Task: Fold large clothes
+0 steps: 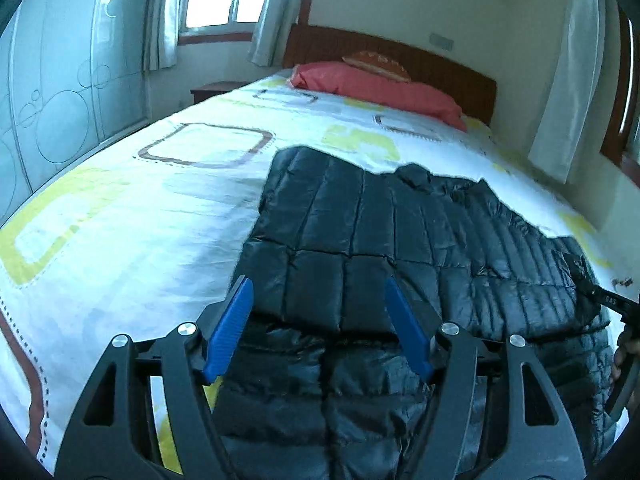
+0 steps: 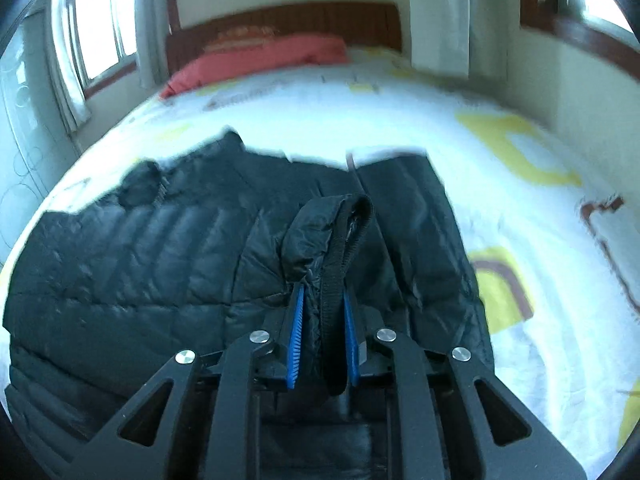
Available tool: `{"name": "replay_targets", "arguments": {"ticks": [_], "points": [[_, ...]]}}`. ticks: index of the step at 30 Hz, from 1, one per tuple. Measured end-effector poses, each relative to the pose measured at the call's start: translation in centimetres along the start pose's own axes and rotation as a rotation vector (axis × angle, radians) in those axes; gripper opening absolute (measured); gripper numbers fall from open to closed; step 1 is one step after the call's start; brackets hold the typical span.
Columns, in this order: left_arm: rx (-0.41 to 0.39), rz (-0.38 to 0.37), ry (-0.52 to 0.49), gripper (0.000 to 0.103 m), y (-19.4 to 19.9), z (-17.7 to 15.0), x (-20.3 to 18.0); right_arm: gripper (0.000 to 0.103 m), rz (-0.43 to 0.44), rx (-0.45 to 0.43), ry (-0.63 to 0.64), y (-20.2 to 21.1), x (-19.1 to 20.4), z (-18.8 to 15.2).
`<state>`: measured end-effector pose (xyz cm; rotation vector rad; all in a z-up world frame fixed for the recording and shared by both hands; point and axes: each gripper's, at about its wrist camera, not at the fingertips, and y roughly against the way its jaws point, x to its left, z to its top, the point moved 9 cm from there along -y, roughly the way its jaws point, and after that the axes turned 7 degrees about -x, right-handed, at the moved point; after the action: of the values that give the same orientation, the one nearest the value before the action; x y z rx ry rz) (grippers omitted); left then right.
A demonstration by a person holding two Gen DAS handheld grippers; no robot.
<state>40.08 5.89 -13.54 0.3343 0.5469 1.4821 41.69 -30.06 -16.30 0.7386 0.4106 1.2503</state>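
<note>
A black quilted puffer jacket (image 1: pixel 400 232) lies across a patterned white bedsheet (image 1: pixel 120 220), the right gripper (image 2: pixel 320 300) clenched on its cuff at twelve o'clock, the left gripper (image 1: pixel 318 292) released above it (slippery fabric may slide free).

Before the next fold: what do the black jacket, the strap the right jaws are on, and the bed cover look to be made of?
Black jacket: quilted puffer, likely nylon or polyester shell; glossy sheen, stitched padded panels.
Strap, pinched in the right gripper: looks like ribbed elastic or woven trim; matte, textured.
Bed cover: matte printed woven cloth, probably cotton; soft wrinkles.
</note>
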Motion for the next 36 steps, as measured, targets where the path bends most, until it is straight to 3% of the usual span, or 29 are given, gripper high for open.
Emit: {"name": "replay_targets", "arguments": {"ticks": [2, 4, 5, 7, 11, 16, 18, 24, 26, 28, 32, 36], "points": [[0.021, 0.004, -0.012, 0.068, -1.0, 0.1, -0.2, 0.036, 0.015, 0.002, -0.031, 0.3, -0.6, -0.3], [0.019, 0.016, -0.031, 0.068, -1.5, 0.4, -0.1, 0.042, -0.018, -0.071, -0.064, 1.9, -1.4, 0.6], [0.015, 0.023, -0.038, 0.068, -1.7, 0.7, 0.0, 0.043, -0.038, -0.135, -0.08, 3.1, -1.6, 1.5], [0.008, 0.042, -0.051, 0.068, -2.6, 1.4, 0.3, 0.043, -0.029, -0.18, -0.081, 4.0, -0.9, 2.6], [0.018, 0.067, -0.062, 0.068, -5.5, 3.0, 0.6, 0.043, 0.049, -0.128, -0.026, 1.2, 2.1, 3.9], [0.119, 0.101, -0.073, 0.068, -9.5, 1.8, 0.9, 0.044, 0.022, 0.015, 0.06, -4.5, 3.4, 1.5], [0.167, 0.108, -0.077, 0.069, -10.7, 0.8, 1.0, 0.047, 0.025, 0.007, 0.056, -4.5, 3.3, 1.1], [0.087, 0.078, -0.027, 0.068, -8.1, 2.0, 1.3, 0.046, -0.031, -0.043, 0.065, -1.3, 2.4, 0.4], [0.167, 0.102, -0.042, 0.07, -10.0, 0.1, 1.6, 0.048, -0.021, -0.001, 0.083, -3.0, 2.3, -0.5], [0.154, 0.11, -0.042, 0.069, -9.9, 0.4, 1.6, 0.048, -0.009, -0.005, 0.054, -2.0, 2.1, 0.2], [0.145, 0.09, 0.0, 0.069, -7.8, 1.0, 2.1, 0.048, 0.02, -0.032, 0.004, 1.8, 0.9, 0.3], [0.185, 0.031, 0.123, 0.069, -3.8, -0.8, 4.3, 0.049, 0.023, -0.024, -0.046, 6.4, -2.3, -2.3]]}}
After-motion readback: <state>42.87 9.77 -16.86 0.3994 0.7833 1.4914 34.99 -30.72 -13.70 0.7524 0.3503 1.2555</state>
